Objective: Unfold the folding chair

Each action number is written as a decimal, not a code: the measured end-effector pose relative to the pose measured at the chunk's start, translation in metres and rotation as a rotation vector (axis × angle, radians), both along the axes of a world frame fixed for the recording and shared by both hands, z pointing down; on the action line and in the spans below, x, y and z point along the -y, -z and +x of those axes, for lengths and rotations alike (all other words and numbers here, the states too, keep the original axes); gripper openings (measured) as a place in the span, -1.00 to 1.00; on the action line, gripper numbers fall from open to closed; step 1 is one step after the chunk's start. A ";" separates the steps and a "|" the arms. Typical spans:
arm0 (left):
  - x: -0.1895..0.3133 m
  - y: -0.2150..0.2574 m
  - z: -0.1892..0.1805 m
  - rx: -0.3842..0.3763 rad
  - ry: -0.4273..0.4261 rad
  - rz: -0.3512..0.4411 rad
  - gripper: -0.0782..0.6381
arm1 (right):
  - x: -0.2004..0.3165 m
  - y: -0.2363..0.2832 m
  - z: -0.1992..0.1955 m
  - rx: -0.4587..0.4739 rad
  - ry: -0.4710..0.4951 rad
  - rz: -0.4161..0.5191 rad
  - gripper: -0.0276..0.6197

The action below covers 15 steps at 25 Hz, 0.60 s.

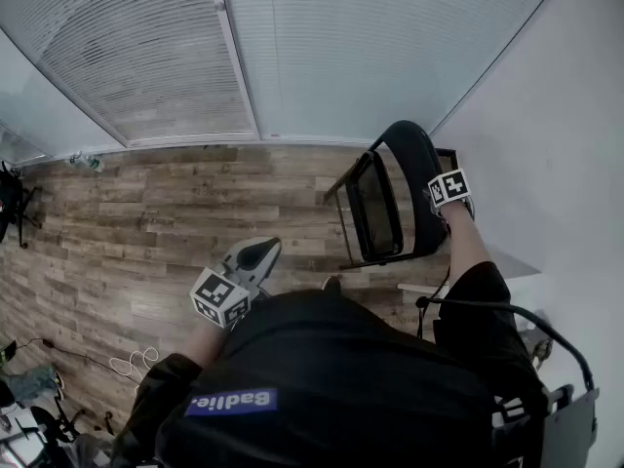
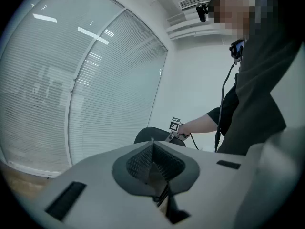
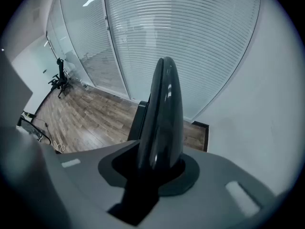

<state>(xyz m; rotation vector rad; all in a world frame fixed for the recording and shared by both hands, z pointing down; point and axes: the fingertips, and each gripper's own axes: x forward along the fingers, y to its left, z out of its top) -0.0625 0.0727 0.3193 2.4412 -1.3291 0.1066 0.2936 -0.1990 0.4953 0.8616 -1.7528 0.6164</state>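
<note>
Clamping the right gripper [image 1: 447, 201] onto the rounded top edge of the folding chair [image 1: 395, 188], jaws partway apart and pressing on both faces of the black backrest [image 3: 162, 104]. Pointing that gripper steeply down.

Holding the left gripper [image 2: 153, 165] out in front of the body, close to level, jaws fully together with nothing between them, well apart from the chair.

Noting black-and-white square patterns on the marker cubes [image 1: 219, 298] of both grippers.

Observing the chair standing on the wood-plank floor [image 1: 146, 222], just beside the white wall [image 1: 556, 164], its seat [image 1: 373, 213] tipped up steeply against the frame. Noting closed window blinds [image 1: 292, 47] running along the far edge of the floor. Spotting a loose white cable [image 1: 132, 362] lying on the floor at lower left.

Reading white lettering on a blue patch [image 1: 231, 402] on the person's dark shirt [image 1: 341, 378]: looking like "Badlie.", small and hard to confirm.
</note>
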 end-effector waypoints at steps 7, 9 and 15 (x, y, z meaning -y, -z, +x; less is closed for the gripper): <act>0.000 0.001 0.000 0.001 0.001 -0.006 -0.77 | 0.002 0.002 0.000 -0.003 0.002 0.000 -0.62; 0.000 0.001 -0.001 0.000 0.004 -0.006 -0.77 | 0.002 0.002 -0.001 -0.004 0.002 0.000 -0.62; 0.002 -0.001 -0.001 -0.008 0.007 -0.012 -0.77 | 0.001 0.003 -0.001 -0.004 0.005 0.000 -0.61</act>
